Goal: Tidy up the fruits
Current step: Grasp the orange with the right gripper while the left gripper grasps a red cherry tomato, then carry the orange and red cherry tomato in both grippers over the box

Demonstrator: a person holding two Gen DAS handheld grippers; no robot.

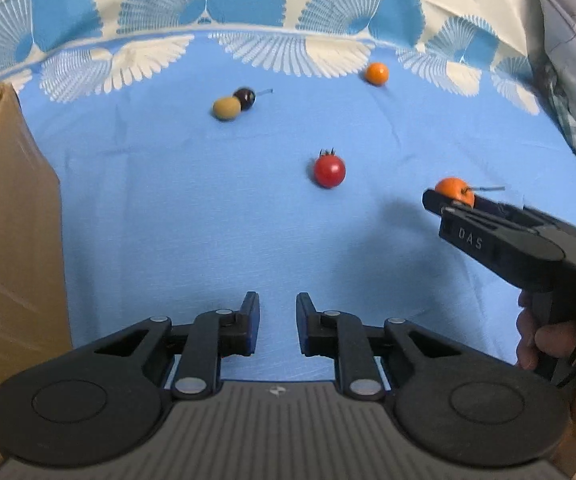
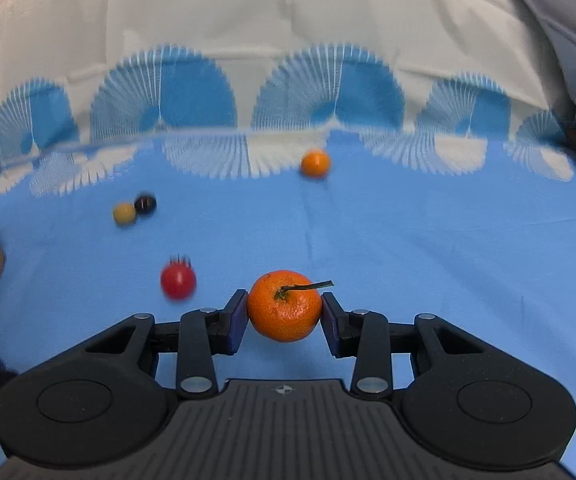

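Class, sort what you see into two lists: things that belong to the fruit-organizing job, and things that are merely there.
Belongs to the job:
mandarin held in the right gripper
red tomato
small orange fruit
yellow fruit
dark fruit
cardboard box, probably
left gripper, empty

Merely there:
blue patterned cloth
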